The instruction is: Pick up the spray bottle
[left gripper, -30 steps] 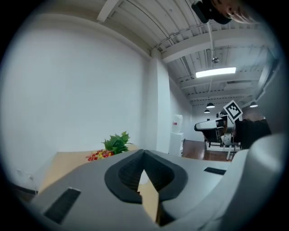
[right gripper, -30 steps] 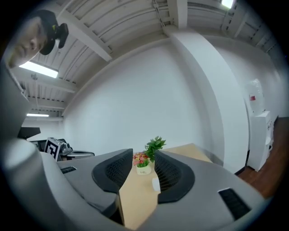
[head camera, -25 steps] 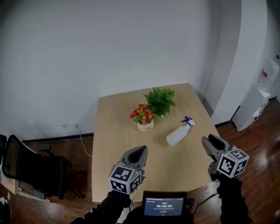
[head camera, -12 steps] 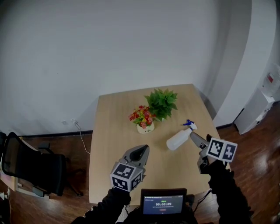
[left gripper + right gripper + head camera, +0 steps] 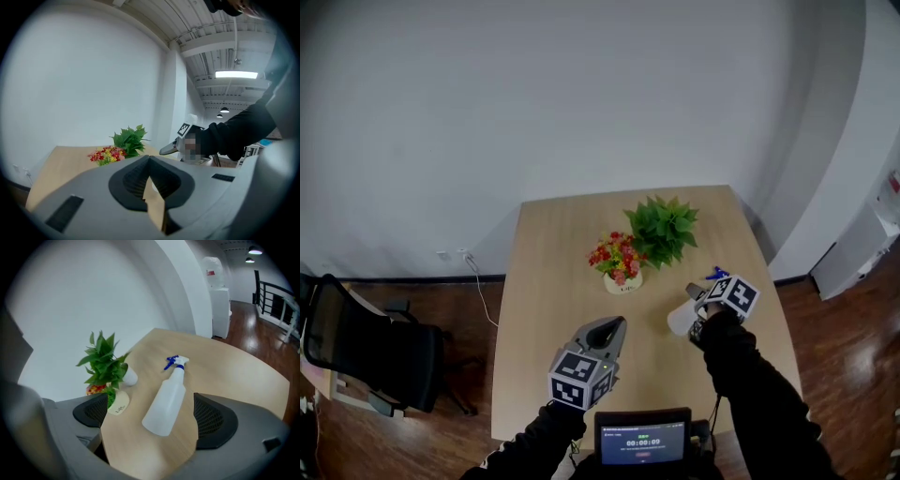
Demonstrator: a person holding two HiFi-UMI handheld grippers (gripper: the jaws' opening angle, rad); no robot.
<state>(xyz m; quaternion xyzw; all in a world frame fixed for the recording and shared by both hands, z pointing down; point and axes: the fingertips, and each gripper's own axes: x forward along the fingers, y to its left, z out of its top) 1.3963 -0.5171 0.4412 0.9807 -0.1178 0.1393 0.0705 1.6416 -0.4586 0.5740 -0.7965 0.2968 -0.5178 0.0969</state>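
Presently the right gripper [image 5: 153, 417] is seen with jaws just opened wide, the spray bottle [image 5: 168, 394] lying untouched between them; the left gripper [image 5: 607, 330], at nine o'clock of it, is closed.

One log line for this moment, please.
right gripper: open, jaws just opening, spray bottle between them, ungripped | left gripper: shut, empty | bottle lying on table

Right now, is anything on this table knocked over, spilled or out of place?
Yes: the spray bottle lies flat on its side on the table, while the flower pot and the green plant beside it stand upright. No spill is visible.
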